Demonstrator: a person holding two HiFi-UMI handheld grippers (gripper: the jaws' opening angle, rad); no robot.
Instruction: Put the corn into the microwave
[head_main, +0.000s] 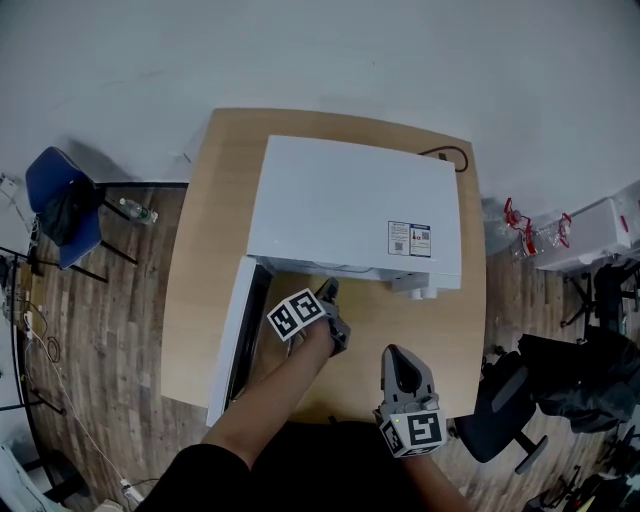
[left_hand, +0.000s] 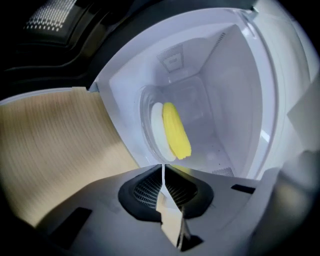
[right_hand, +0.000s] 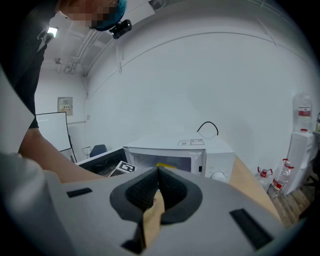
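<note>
Head view: white microwave (head_main: 355, 210) on light wood table (head_main: 200, 280), door (head_main: 230, 340) open. Plank floor (head_main: 110, 330), blue chair (head_main: 50, 190). Left gripper (head_main: 328, 292) at opening, right gripper (head_main: 398, 362) behind.
Left gripper view: jaws pressed together, empty. Corn (left_hand: 176, 130) on white plate (left_hand: 158, 131) inside cavity.
Right gripper view: jaws together, empty.

The white box-shaped microwave (head_main: 350, 205) has a smooth, satin-painted casing that looks like sheet metal, and its cavity walls (left_hand: 235, 95) are smooth, glossy white. Inside, the yellow corn cob (left_hand: 176, 131) shows a ribbed, slightly shiny surface and lies on a smooth white round plate (left_hand: 158, 135), over a clear, glass-like turntable (left_hand: 146, 107). The light-brown rectangular table (head_main: 195, 290) has a matt wood-grain top with fine straight lines, while the left gripper (left_hand: 163, 167) and right gripper (right_hand: 158, 172) have matt grey plastic bodies, with black pads (left_hand: 147, 189) of finely ribbed, rubber-like material.
</note>
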